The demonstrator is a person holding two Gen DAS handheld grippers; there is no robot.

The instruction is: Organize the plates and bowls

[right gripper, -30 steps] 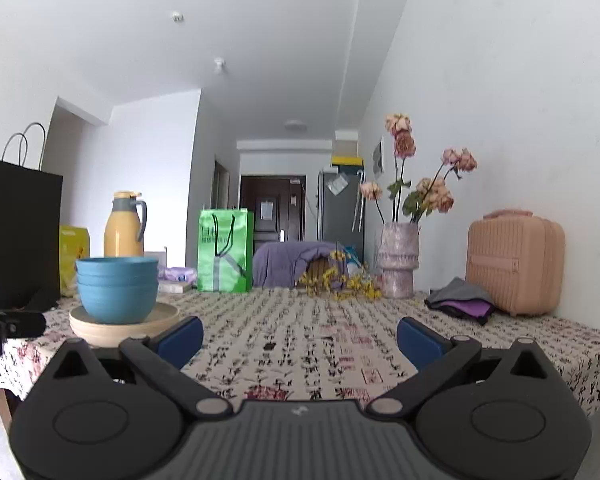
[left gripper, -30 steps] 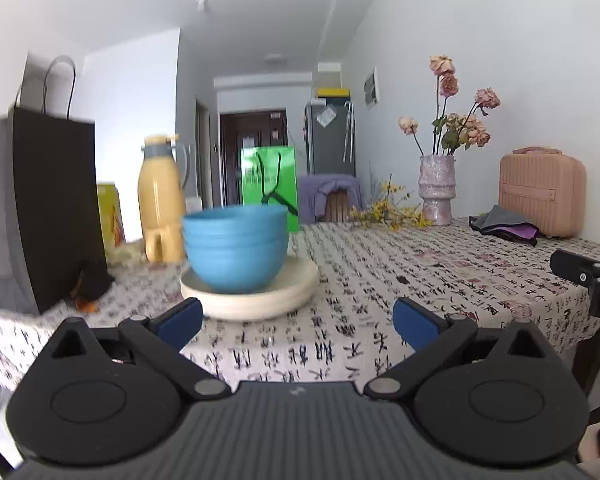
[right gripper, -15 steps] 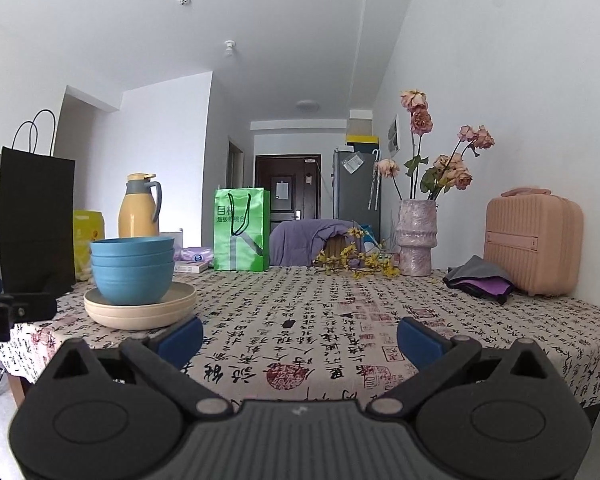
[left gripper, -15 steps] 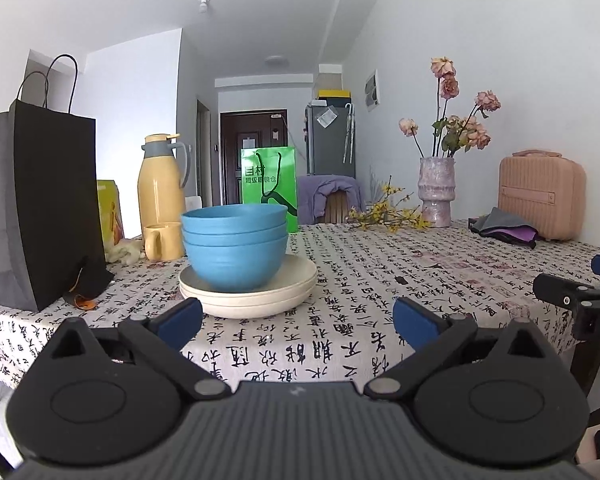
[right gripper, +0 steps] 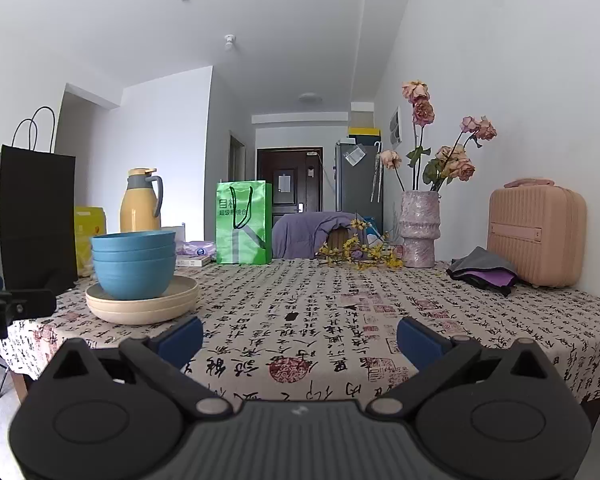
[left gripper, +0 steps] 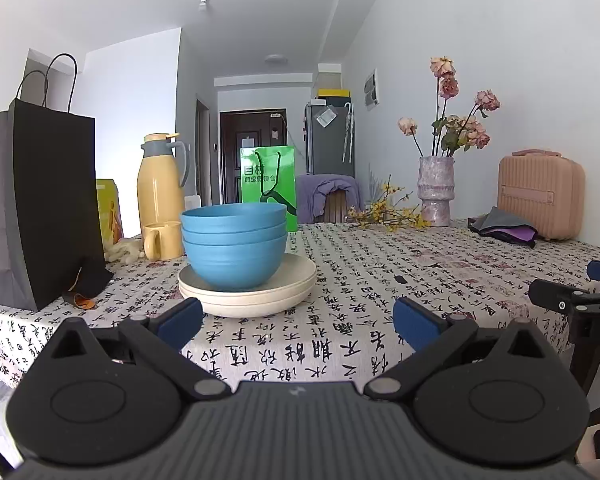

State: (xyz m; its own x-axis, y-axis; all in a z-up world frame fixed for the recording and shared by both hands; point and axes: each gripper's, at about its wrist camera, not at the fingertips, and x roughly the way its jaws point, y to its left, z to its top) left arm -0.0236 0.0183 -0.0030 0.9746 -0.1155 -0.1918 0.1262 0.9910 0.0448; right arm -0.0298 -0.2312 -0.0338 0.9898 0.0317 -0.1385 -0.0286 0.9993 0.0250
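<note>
Three blue bowls are nested on a stack of cream plates on the patterned tablecloth. The same bowls and plates show at the left in the right wrist view. My left gripper is open and empty, just in front of the plates at the table's near edge. My right gripper is open and empty, to the right of the stack over the near edge. The right gripper also shows at the right edge of the left wrist view.
A black paper bag, a yellow thermos and a yellow mug stand left of the stack. A green bag, a flower vase, a pink case and folded cloth lie at the back and right.
Both grippers have risen and drawn back a little, so the table top shows from higher up. The bowls and plates have not moved. Both stay open.
</note>
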